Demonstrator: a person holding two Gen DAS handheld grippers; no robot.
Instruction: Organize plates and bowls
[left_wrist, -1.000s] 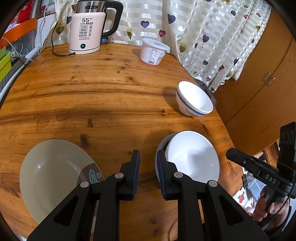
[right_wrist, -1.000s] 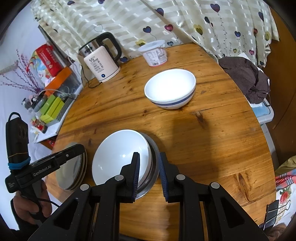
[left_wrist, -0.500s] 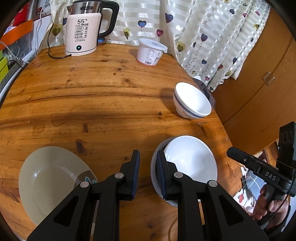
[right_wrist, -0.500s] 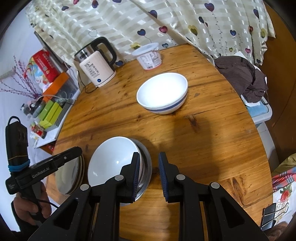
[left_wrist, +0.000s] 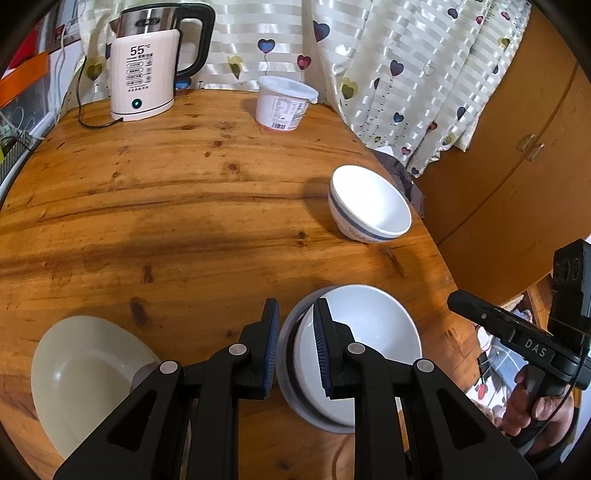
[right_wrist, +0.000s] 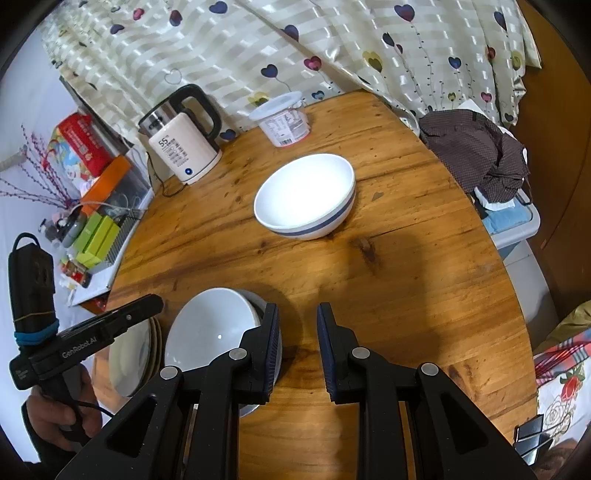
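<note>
A white bowl (left_wrist: 369, 332) sits in a grey plate (left_wrist: 291, 387) near the round wooden table's (left_wrist: 184, 221) front edge. To its left is a stack of cream plates (left_wrist: 81, 373). A white bowl with a blue stripe (left_wrist: 373, 206) stands farther back on the right. My left gripper (left_wrist: 295, 343) hovers over the grey plate's left rim, its jaws a little apart and holding nothing. My right gripper (right_wrist: 297, 343) hangs just right of the white bowl (right_wrist: 210, 332), also slightly apart with bare wood between its pads. The striped bowl (right_wrist: 306, 195) lies ahead of it.
An electric kettle (left_wrist: 147, 74) and a lidded white tub (left_wrist: 282, 105) stand at the table's back by the curtain. A dark cloth (right_wrist: 476, 155) lies on a box beyond the right edge. Boxes and clutter (right_wrist: 96, 236) fill a shelf on the left.
Both grippers have drawn back a little toward the table's front edge, so the bowls sit lower in both views. Jaws kept their narrow gap; nothing was taken or released.
</note>
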